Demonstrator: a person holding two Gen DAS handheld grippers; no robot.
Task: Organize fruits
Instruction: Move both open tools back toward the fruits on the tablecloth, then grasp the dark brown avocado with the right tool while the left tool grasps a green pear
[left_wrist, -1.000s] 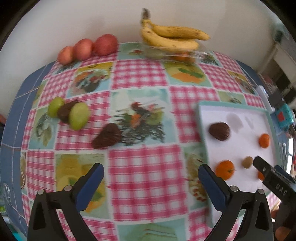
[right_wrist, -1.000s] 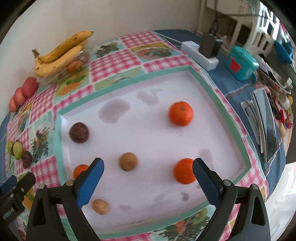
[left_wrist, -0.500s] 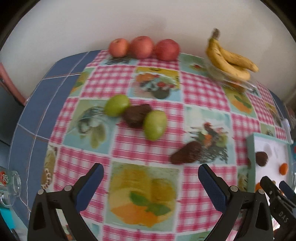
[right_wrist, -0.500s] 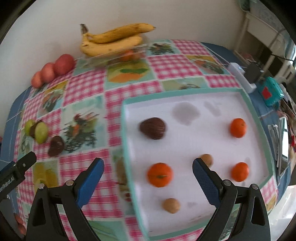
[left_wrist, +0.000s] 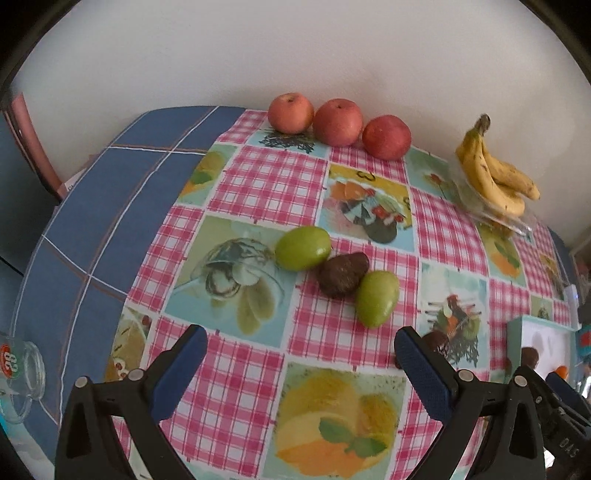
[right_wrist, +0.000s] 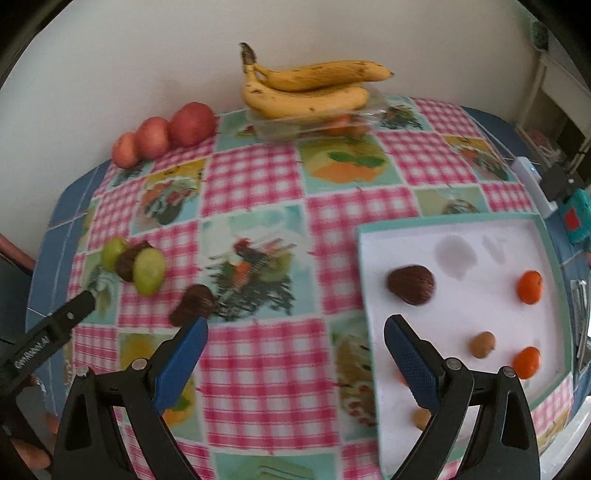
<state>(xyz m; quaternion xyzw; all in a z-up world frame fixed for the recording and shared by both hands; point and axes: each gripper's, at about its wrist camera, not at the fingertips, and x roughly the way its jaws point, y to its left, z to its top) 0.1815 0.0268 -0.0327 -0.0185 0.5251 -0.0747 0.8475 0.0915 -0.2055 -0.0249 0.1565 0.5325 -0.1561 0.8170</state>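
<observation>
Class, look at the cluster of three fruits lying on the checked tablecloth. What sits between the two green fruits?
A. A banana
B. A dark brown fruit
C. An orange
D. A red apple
B: the dark brown fruit lies touching both green fruits on the tablecloth.

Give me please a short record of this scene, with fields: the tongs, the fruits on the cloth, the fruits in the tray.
left tongs: open, empty, above the cloth
right tongs: open, empty, near the tray edge
tray: white, teal rim; holds a dark avocado, oranges, small brown fruits
cluster on cloth: two green fruits touching a dark avocado
lone avocado: on the cloth, apart from the cluster
apples: three, by the wall
bananas: on a clear container
</observation>
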